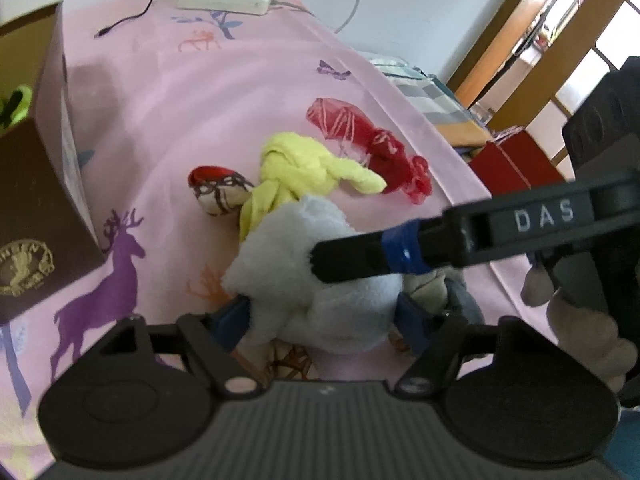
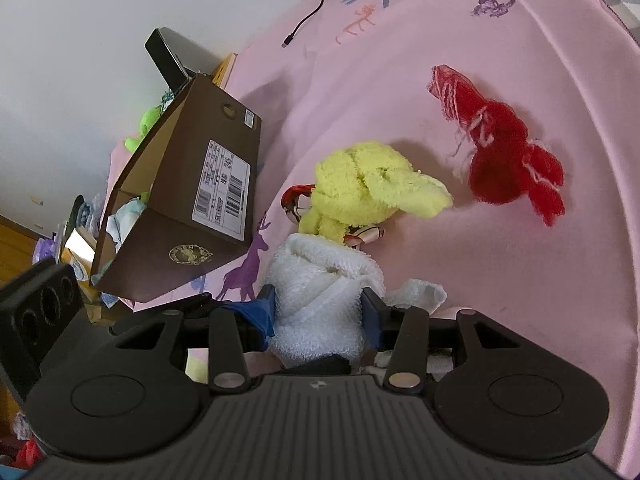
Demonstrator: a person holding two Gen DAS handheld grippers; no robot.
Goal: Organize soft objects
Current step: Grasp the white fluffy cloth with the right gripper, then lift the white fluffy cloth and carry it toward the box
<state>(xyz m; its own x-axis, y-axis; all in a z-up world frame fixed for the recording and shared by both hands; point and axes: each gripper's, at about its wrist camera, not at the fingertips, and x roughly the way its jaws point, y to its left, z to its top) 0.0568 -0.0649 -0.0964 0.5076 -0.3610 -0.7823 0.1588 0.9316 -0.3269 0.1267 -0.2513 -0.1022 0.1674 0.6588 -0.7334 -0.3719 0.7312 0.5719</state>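
Lying across the whole scene, pink printed cloth (image 2: 500,240) carrying everything else. Standing at the left edge of that cloth, brown shoebox (image 2: 200,200) tipping open toward the wall, crumpled fabric showing inside. Sitting nearest both cameras, white fluffy towel (image 2: 320,300), bunched into a lump. Flanking that lump on two sides in the left wrist view, left gripper (image 1: 320,316), blue pads right against its flanks, jaws spread wide around it; pressing or merely touching, impossible to tell. Closing on the same towel from the other side, right gripper (image 2: 320,312), blue pads sinking into the pile, jaws set a towel's width apart. Crossing the left wrist view, one black finger (image 1: 360,258) of the right gripper, lying over the towel's top. Resting just beyond the towel, knotted yellow cloth (image 2: 368,184); well to its right, knotted red cloth (image 2: 504,152); peeking out beside the yellow one, small red-and-white patterned bundle (image 1: 218,194).
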